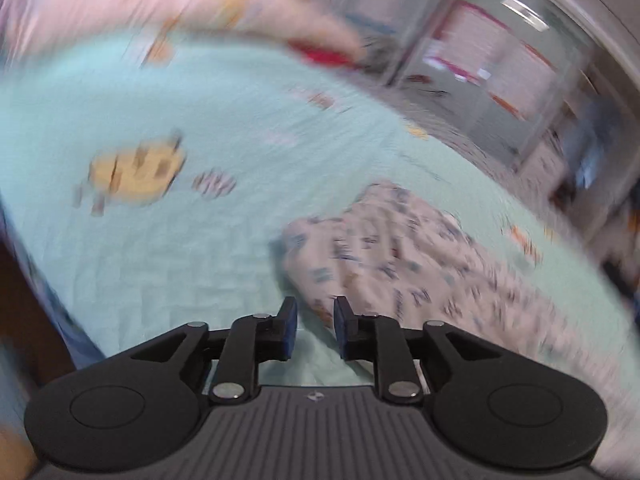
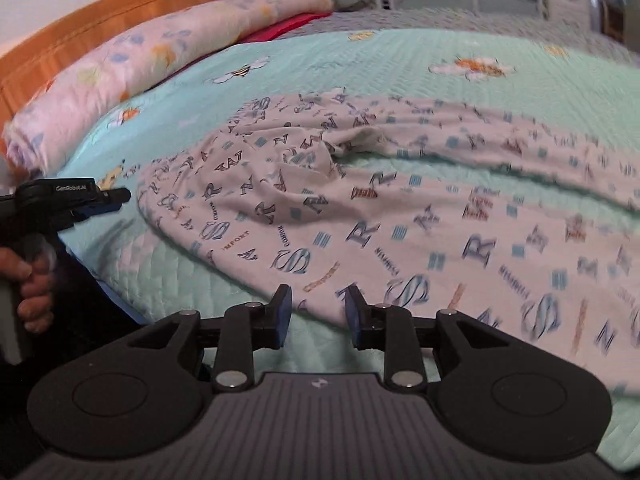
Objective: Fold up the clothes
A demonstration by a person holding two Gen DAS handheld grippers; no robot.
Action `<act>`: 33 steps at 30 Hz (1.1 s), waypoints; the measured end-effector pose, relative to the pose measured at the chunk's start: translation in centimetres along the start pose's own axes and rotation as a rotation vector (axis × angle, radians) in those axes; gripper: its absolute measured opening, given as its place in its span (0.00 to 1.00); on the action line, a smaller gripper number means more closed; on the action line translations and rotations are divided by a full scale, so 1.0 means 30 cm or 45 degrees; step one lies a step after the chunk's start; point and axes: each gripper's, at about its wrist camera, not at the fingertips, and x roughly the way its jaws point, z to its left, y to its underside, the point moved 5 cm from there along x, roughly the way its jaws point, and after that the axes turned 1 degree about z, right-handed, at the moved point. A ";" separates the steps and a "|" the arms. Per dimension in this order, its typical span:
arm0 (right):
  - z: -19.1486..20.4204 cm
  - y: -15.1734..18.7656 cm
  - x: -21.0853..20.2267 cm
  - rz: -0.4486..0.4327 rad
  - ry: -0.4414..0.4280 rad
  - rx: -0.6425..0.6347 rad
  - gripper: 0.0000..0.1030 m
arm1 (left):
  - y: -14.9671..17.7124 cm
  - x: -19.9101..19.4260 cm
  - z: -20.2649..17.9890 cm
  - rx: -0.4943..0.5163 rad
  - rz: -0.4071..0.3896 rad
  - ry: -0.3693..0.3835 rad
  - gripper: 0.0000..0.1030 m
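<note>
Nearest, the right gripper hangs over the letter-printed garment's near hem, its jaws slightly parted and holding nothing. The left gripper, likewise parted and empty, hangs beside that garment, which lies on the mint bedspread. Beyond the garment lies a rolled floral quilt.

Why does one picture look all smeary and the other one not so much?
Left wrist view: the whole bedspread and the lettered garment are streaked by motion blur; only the left claw is sharp. Right wrist view: the garment is readable near the middle and smears toward the right edge; the fisheye bends the headboard.
</note>
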 end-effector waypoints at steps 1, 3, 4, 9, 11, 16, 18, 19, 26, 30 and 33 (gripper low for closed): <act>0.016 0.004 0.002 0.002 -0.003 -0.002 0.29 | -0.014 0.029 0.027 -0.114 0.053 0.041 0.21; 0.044 0.004 0.007 0.003 -0.005 -0.033 0.30 | -0.027 0.084 0.061 -0.306 0.131 0.124 0.23; 0.054 0.003 0.008 0.005 -0.002 -0.047 0.30 | -0.031 0.108 0.071 -0.385 0.152 0.160 0.23; 0.037 -0.001 0.023 0.027 0.055 -0.003 0.32 | -0.051 0.199 0.063 -0.589 0.183 0.272 0.16; 0.014 0.001 0.018 0.027 0.075 0.025 0.32 | -0.059 0.215 0.029 -0.599 0.183 0.304 0.07; -0.057 0.001 -0.011 0.000 0.128 0.101 0.32 | -0.075 0.143 -0.219 -0.346 0.076 0.436 0.04; -0.099 -0.004 -0.030 -0.019 0.154 0.145 0.32 | -0.048 0.099 -0.382 -0.137 0.044 0.481 0.04; -0.125 -0.005 -0.043 -0.030 0.167 0.175 0.32 | -0.018 0.075 -0.472 -0.022 0.028 0.501 0.04; -0.451 0.056 -0.229 -0.181 0.426 0.613 0.33 | 0.621 -0.057 -1.088 1.236 0.083 0.684 0.05; -0.621 0.145 -0.369 -0.268 0.541 0.828 0.33 | 0.847 0.040 -1.043 1.249 0.409 0.702 0.06; -0.644 0.188 -0.417 -0.322 0.549 0.823 0.33 | 0.805 0.026 -1.018 1.171 0.409 0.705 0.09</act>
